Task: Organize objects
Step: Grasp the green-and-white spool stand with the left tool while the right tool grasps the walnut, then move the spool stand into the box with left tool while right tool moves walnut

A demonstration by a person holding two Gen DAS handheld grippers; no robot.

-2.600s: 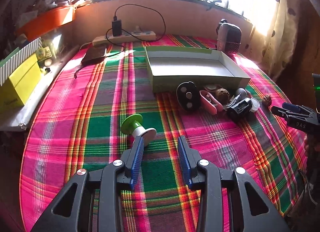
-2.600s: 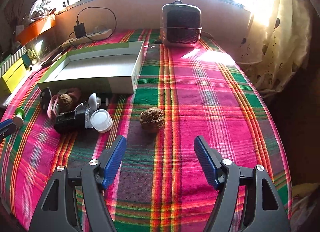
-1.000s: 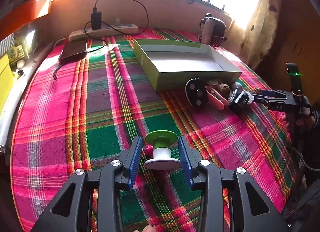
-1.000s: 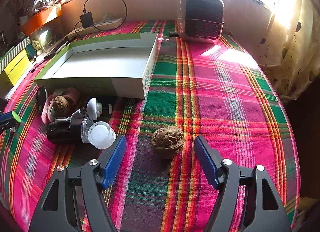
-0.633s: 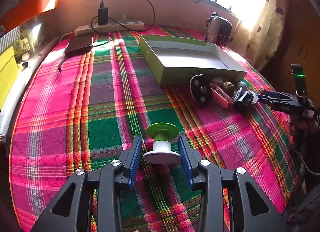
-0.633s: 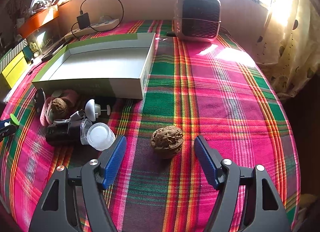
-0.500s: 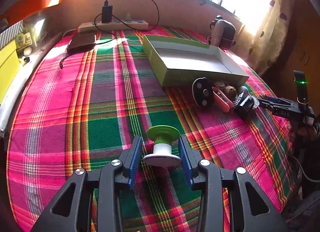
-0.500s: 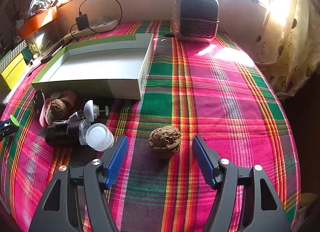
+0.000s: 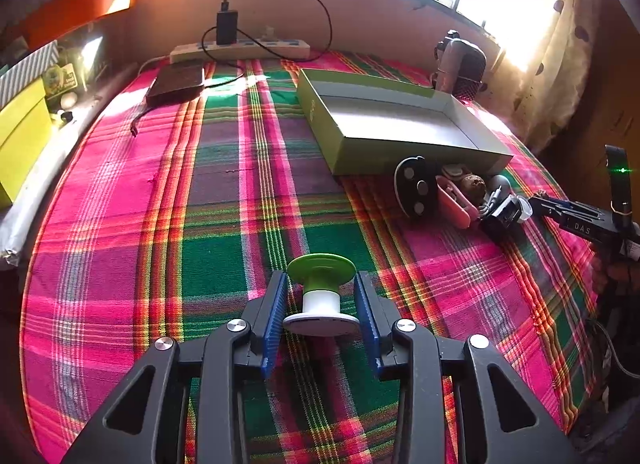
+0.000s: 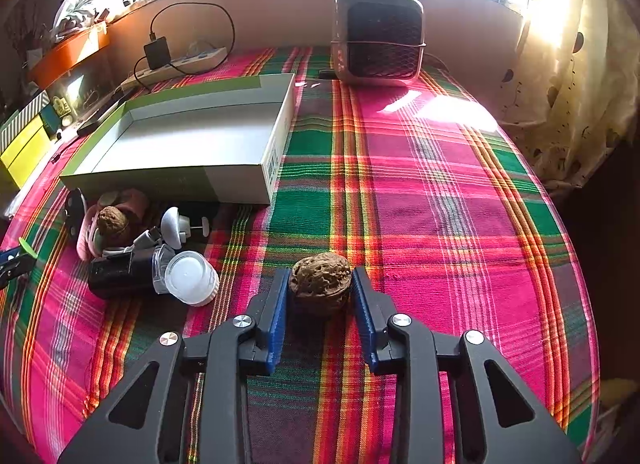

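Plaid cloth [image 10: 420, 183] in pink, green and orange covers the table, and both grippers work low over it.

From the left wrist view, the left gripper [image 9: 321, 300] has a green-and-white spool [image 9: 321, 294] between its blue pads. Its jaws have just been closing, and both pads now sit against the spool's white flange, so it has hold of it; the green flange points toward 12 o'clock.

From the right wrist view, the right gripper [image 10: 320, 290] has just been closing too. Its pads press both sides of a brown walnut [image 10: 320, 284], which rests on the cloth at the tips.

An open cardboard box [image 10: 276, 151], green outside and white inside, sits at about 10 o'clock from the walnut. Against its near wall lies a cluster of small items: a second walnut [image 10: 111, 219] on a pink case [image 10: 86, 234], a white mushroom-shaped knob [image 10: 174, 223], a black device [image 10: 116, 276] and a clear capped jar [image 10: 188, 278], the jar at about 9 o'clock from the held walnut.

At 12 o'clock, by the wall, stands a small fan heater [image 10: 378, 41]. A power strip [image 10: 180, 63] with a black charger plugged in lies toward 11 o'clock.
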